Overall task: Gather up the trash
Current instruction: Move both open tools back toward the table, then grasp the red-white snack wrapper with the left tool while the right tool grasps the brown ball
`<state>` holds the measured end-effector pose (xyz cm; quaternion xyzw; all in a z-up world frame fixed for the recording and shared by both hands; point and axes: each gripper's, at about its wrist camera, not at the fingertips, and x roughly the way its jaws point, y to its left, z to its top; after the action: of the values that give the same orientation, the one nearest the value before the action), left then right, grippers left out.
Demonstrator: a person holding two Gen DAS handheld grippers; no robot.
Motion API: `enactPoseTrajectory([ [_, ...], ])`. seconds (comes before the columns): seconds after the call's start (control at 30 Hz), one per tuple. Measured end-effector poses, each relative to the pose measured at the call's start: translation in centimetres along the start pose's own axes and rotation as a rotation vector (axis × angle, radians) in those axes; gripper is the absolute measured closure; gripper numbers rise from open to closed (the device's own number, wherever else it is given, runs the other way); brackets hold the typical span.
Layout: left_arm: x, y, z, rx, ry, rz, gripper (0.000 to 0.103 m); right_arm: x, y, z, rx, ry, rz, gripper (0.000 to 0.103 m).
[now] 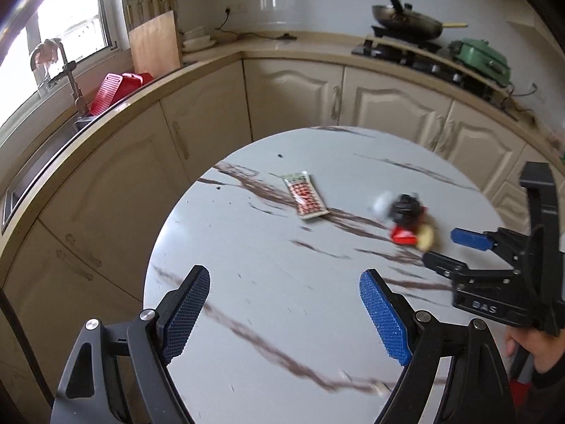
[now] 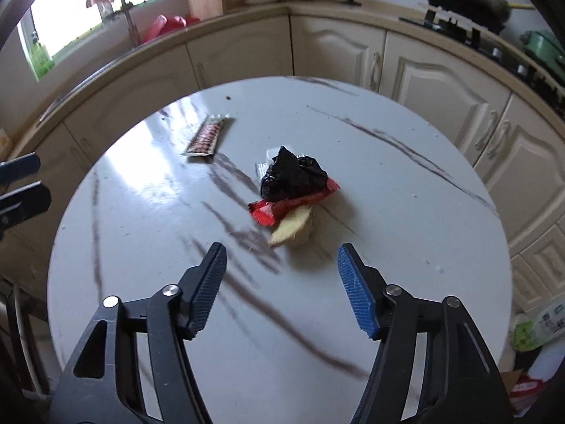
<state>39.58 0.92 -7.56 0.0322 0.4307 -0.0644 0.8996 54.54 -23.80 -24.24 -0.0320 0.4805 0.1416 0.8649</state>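
A pile of trash lies on the round marble table [image 2: 406, 212]: a crumpled black bag [image 2: 291, 176], a red wrapper [image 2: 282, 206], a yellowish peel [image 2: 293, 228] and a clear scrap behind. The pile also shows in the left wrist view [image 1: 406, 217]. A flat red-dotted snack packet [image 2: 208, 136] lies apart to the far left, and shows in the left wrist view [image 1: 305, 196]. My right gripper [image 2: 280, 275] is open and empty, just short of the peel. My left gripper [image 1: 284, 304] is open and empty over the table's near side. The right gripper appears at the right of the left wrist view [image 1: 443, 247].
Cream cabinets and a counter curve around behind the table. A sink [image 1: 42, 162], red drainer [image 1: 113, 88], cutting board [image 1: 155, 42], stove with wok [image 1: 406, 21] and green appliance [image 1: 483, 58] sit on it. Bags lie on the floor at right [image 2: 536, 328].
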Motion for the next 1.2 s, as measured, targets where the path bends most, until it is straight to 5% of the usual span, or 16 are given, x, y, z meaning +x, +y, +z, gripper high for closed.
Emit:
enactPoseTrajectory([
  [0.23, 6.5, 0.6, 4.0, 0.0, 0.085, -0.035, 0.019, 2.3, -1.1, 0.4, -0.016, 0.021, 0.001, 0.061],
  [0.43, 13.0, 1.0, 7.9, -0.005, 0.139, -0.096, 0.019, 2.7, -2.3, 0.7, -0.015, 0.005, 0.039, 0.063],
  [0.53, 15.7, 0.8, 9.4, -0.025, 0.146, -0.073, 0.019, 2.8, -2.3, 0.8, -0.036, -0.003, 0.055, 0.072],
  [0.77, 19.1, 1.2, 10.6, -0.056, 0.127, -0.04, 0.02, 2.5, -2.4, 0.5, -0.038, -0.014, 0.086, 0.073],
  [0.9, 20.7, 1.1, 11.0, -0.047, 0.135, -0.015, 0.046, 1.9, -2.5, 0.3, -0.036, -0.024, 0.102, 0.073],
  [1.0, 21.2, 1.2, 11.2, -0.057, 0.116, -0.027, 0.054, 1.1, -2.6, 0.0, -0.033, -0.032, 0.111, 0.073],
  [1.07, 21.2, 1.2, 11.2, -0.051, 0.095, -0.039, 0.073, 0.8, -2.8, -0.1, -0.033, -0.036, 0.113, 0.073],
  [1.2, 20.3, 0.9, 9.7, -0.053, 0.085, -0.056, 0.082, 0.2, -2.8, -0.4, -0.027, -0.043, 0.115, 0.073],
])
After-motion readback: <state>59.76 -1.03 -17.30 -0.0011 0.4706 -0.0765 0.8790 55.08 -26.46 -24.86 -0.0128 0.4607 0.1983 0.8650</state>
